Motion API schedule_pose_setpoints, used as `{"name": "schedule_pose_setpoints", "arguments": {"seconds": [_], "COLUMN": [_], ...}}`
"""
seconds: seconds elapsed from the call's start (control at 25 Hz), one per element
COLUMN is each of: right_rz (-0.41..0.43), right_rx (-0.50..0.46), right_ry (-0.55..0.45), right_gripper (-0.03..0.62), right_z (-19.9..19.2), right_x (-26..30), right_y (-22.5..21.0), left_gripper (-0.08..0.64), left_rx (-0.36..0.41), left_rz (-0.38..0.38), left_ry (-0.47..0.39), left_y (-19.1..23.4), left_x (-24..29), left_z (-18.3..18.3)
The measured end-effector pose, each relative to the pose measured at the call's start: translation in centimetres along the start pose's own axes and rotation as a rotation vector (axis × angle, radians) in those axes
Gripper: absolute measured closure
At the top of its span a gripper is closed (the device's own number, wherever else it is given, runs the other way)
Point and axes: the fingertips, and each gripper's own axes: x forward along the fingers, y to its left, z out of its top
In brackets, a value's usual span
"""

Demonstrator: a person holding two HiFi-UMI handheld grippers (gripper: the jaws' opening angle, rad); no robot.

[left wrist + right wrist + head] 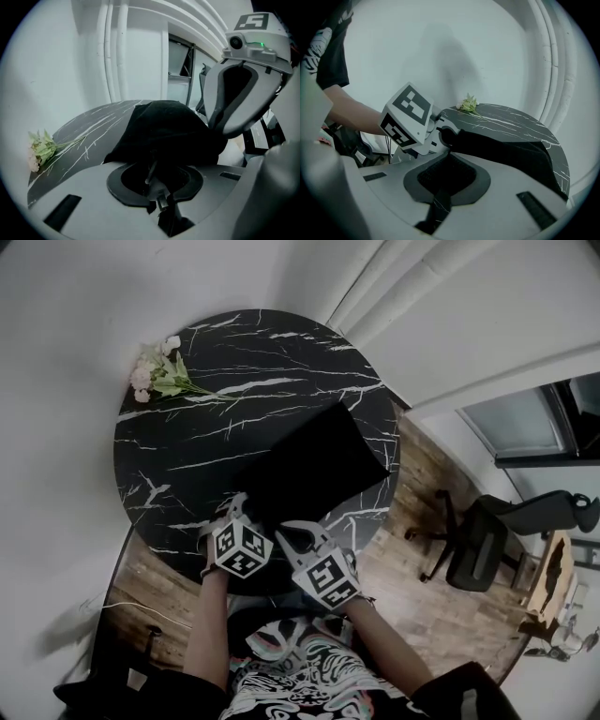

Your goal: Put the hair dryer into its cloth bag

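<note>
Head view, counter [187,456]: round, glossy black marble with white veins; part of its near rim is hidden behind the tools.
Head view, cloth bag [314,465]: matte black, soft and roughly square, lying on the counter's right half; its mouth is hard to make out.
Head view, flowers [157,371]: a small pale sprig at the far left rim.
Head view, tools: the left tool [236,507] and right tool [302,532] meet the bag's near edge side by side.
Left gripper view, left tool [157,185]: jaws narrow, pinched on the bag's near hem.
Left gripper view, bag: rises as a rounded dark mound that hides the counter behind it.
Right gripper view, right tool [443,185]: jaws drawn together; dark cloth lies at the tips, but a pinch cannot be told.
Hair dryer: no view shows whether it sits inside the bag.
</note>
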Motion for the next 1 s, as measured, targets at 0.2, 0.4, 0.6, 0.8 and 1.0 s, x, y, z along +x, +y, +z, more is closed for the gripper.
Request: {"name": "schedule_pose_setpoints", "arguments": {"seconds": [0.2, 0.4, 0.6, 0.8, 1.0], "right_rz": [0.023, 0.033, 0.035, 0.031, -0.025], "right_rx": [0.055, 0.059, 0.089, 0.146, 0.185], "right_ry": [0.032, 0.039, 0.056, 0.082, 0.041], "right_gripper": [0.569, 0.569, 0.569, 0.568, 0.566], "right_z": [-2.0, -2.5, -3.0, -4.1, -3.9], "right_x": [0.2, 0.4, 0.8, 1.0, -0.4], "right_y": [0.6, 0.5, 0.2, 0.0, -0.2], "left_gripper": [0.48, 0.48, 0.476, 0.333, 0.236], "left_rx": [0.017, 0.013, 0.01, -0.026, -0.109], "left_rz": [-0.021, -0.025, -0.017, -0.053, -0.008], "left_ry": [-0.023, -0.027, -0.023, -0.038, -0.045], "left_y": [-0.3, -0.2, -0.1, -1.0, -1.1], "left_x": [2.1, 3.7, 4.2, 3.4, -1.2], "left_z": [1.1, 1.3, 0.8, 0.4, -2.8]}}
